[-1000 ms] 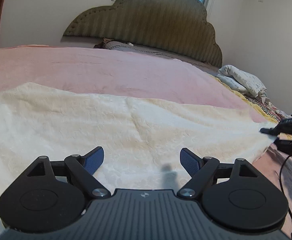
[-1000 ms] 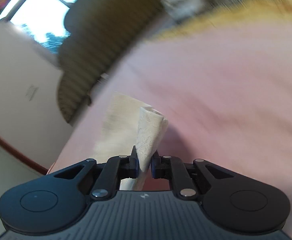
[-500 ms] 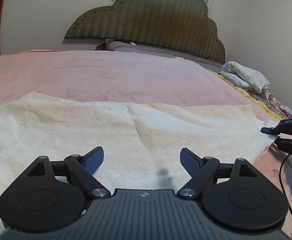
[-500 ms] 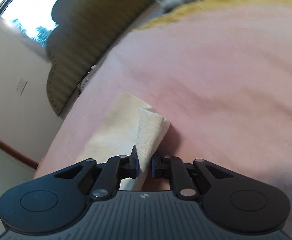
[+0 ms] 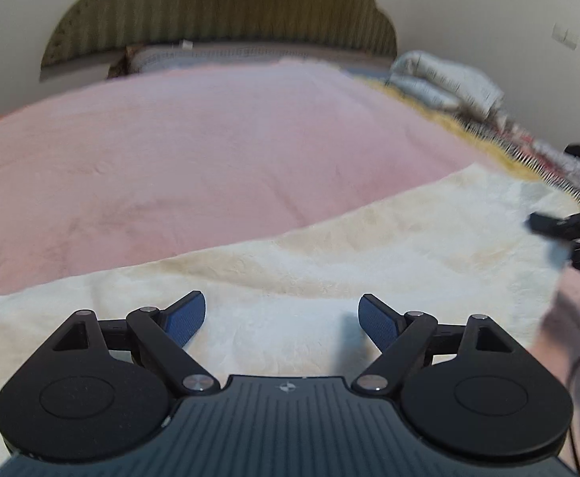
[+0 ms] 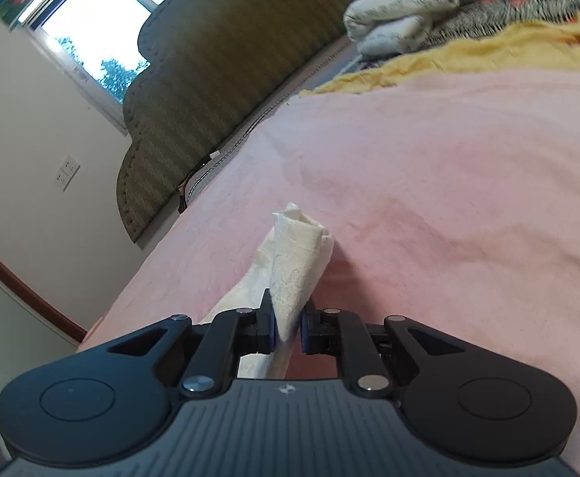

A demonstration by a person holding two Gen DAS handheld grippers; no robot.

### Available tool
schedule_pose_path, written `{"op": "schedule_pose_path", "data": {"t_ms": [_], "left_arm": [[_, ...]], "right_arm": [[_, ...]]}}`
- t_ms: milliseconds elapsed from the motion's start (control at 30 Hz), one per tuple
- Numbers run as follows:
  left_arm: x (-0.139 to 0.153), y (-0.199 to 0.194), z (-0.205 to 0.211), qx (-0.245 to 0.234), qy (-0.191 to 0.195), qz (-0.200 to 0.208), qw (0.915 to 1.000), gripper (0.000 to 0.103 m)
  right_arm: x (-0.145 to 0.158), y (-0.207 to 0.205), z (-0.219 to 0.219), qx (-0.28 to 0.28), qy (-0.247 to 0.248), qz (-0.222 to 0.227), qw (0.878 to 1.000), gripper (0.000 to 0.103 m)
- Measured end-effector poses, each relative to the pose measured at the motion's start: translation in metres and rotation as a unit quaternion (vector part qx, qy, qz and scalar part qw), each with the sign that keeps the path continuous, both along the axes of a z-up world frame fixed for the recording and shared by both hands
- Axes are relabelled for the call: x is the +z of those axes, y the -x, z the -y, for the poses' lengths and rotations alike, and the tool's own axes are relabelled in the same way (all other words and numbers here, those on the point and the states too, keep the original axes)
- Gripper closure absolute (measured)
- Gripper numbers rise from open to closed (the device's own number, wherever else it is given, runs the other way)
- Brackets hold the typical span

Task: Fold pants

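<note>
The cream pants [image 5: 329, 270] lie flat across the pink bed [image 5: 210, 151], long axis running side to side, left to right of the person. The right tool [image 6: 288, 324] is clamped on a bunched end of the cloth at the pants' far right. The left tool [image 5: 282, 314] hovers over the cloth with jaws spread wide, gripping nothing. I'd guess the right end gets carried leftward, toward the free tool.
</note>
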State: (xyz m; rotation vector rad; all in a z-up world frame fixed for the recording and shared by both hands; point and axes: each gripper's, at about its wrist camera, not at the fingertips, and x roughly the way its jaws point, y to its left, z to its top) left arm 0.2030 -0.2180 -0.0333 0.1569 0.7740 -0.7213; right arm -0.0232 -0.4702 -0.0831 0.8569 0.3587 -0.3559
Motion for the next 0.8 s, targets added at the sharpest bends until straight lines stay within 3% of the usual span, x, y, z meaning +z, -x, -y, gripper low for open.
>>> {"op": "schedule_pose_path", "data": {"t_ms": [133, 233, 333, 433, 567, 667, 800], "left_arm": [[0.001, 0.0, 0.016, 0.006, -0.035, 0.035, 0.9988, 0.017], [0.023, 0.006, -0.012, 0.025, 0.002, 0.076, 0.9968, 0.014], [0.04, 0.005, -0.053, 0.077, 0.03, 0.102, 0.9913, 0.008], [0.042, 0.0, -0.1, 0.136, 0.065, 0.07, 0.9861, 0.007], [0.039, 0.004, -0.166, 0.22, 0.113, 0.028, 0.9686, 0.008], [0.038, 0.021, -0.201, 0.266, 0.099, 0.059, 0.9572, 0.008], [0.036, 0.037, -0.229, 0.3, 0.082, 0.079, 0.9473, 0.008]], "right_arm": [[0.001, 0.0, -0.001, 0.002, 0.002, 0.007, 1.0, 0.091], [0.016, -0.002, -0.012, 0.013, 0.037, 0.016, 0.999, 0.091], [0.044, -0.01, -0.041, 0.037, 0.124, 0.019, 0.991, 0.091], [0.068, -0.023, -0.083, 0.069, 0.227, 0.015, 0.971, 0.091], [0.089, -0.043, -0.153, 0.111, 0.356, 0.018, 0.928, 0.091], [0.091, -0.054, -0.207, 0.14, 0.42, 0.024, 0.896, 0.091], [0.073, -0.069, -0.275, 0.211, 0.442, 0.032, 0.871, 0.092]]}}
